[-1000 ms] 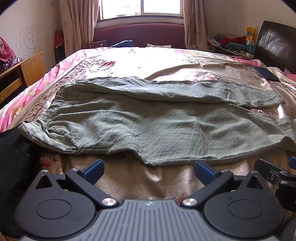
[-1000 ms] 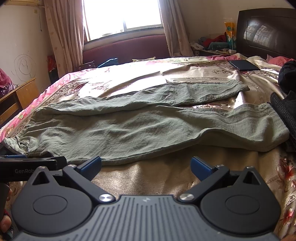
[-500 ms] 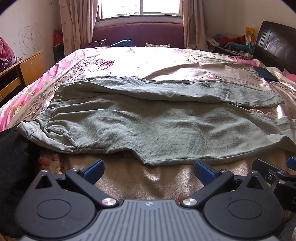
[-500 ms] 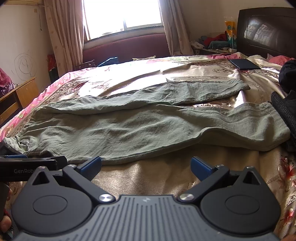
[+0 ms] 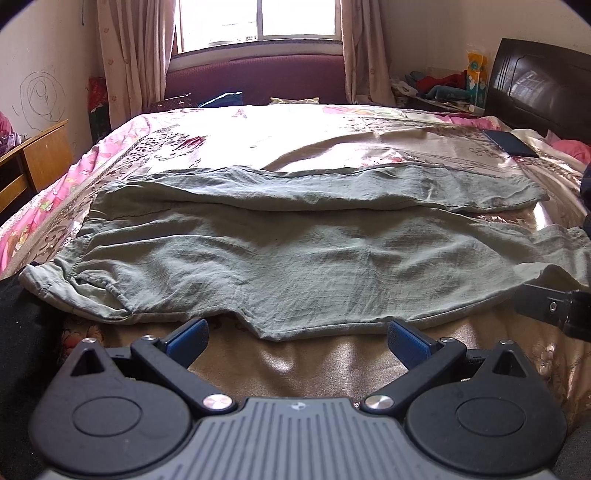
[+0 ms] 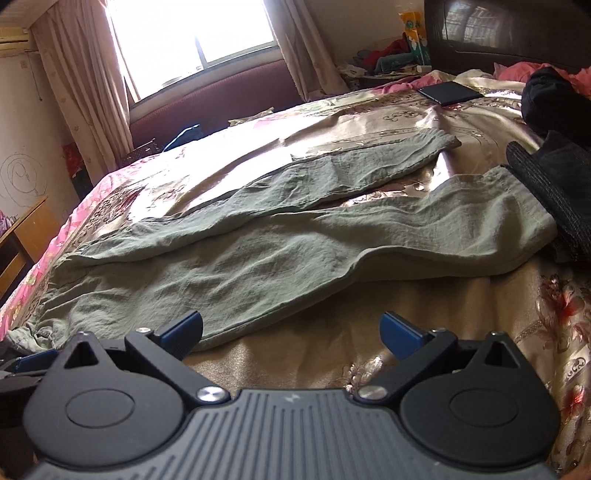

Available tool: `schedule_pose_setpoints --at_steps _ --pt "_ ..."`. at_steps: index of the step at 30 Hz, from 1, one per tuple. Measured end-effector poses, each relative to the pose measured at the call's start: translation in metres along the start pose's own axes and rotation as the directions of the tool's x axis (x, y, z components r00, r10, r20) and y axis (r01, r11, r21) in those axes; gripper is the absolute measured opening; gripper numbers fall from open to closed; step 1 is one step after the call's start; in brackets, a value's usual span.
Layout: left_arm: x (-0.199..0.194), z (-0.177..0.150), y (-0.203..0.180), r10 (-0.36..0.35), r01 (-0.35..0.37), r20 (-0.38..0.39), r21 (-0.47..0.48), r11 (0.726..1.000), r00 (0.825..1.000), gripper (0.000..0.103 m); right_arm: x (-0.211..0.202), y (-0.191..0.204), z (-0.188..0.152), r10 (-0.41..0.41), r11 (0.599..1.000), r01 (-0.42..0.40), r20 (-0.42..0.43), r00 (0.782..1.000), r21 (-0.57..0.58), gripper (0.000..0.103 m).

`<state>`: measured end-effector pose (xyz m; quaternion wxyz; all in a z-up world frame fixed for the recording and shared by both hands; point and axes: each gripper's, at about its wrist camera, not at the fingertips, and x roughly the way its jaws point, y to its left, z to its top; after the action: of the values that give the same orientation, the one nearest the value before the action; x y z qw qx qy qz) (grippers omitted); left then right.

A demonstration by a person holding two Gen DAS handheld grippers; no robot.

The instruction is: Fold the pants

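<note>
I count one pair of pants (image 5: 295, 258) with two legs, spread on one bed (image 5: 280, 147). I hold two grippers, my left (image 5: 297, 341) and my right (image 6: 291, 330), each with two blue fingertips (image 5: 188, 338). One dark tablet (image 6: 448, 92) lies on the bed. One window (image 5: 258, 18) has two curtains (image 5: 133, 59). One headboard (image 5: 535, 85), one wooden desk (image 5: 33, 158).

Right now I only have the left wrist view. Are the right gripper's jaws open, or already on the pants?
Observer: The right gripper has its jaws wide apart and empty, just short of the green pants' near edge.
Operator: Anything beside the near leg's hem on that side?
Observer: Yes, a black knitted garment lies right against that hem.
</note>
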<state>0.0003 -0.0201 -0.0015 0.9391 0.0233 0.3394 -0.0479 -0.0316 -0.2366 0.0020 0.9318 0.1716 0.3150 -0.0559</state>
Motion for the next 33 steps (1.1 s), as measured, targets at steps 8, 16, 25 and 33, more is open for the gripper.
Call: schedule_pose_setpoints --at_steps 8,16,25,33 --pt "0.009 0.011 -0.043 -0.104 0.101 0.02 0.112 0.989 0.994 0.103 -0.005 -0.103 0.038 -0.128 0.932 0.119 0.004 0.992 0.342 0.099" --pt "0.033 0.025 -0.086 -0.195 0.189 0.015 0.186 0.964 0.981 0.103 0.023 -0.181 0.053 -0.196 0.849 0.188 -0.034 0.98 0.494 0.08" --pt "0.04 0.028 -0.106 -0.207 0.199 0.007 0.235 0.951 0.978 0.103 0.042 -0.219 0.053 -0.21 0.798 0.196 -0.041 0.977 0.569 0.005" --pt "0.037 0.03 -0.128 -0.253 0.239 0.016 0.276 0.931 0.967 0.103 0.027 -0.226 0.079 -0.243 0.872 0.235 -0.038 0.969 0.43 0.003"
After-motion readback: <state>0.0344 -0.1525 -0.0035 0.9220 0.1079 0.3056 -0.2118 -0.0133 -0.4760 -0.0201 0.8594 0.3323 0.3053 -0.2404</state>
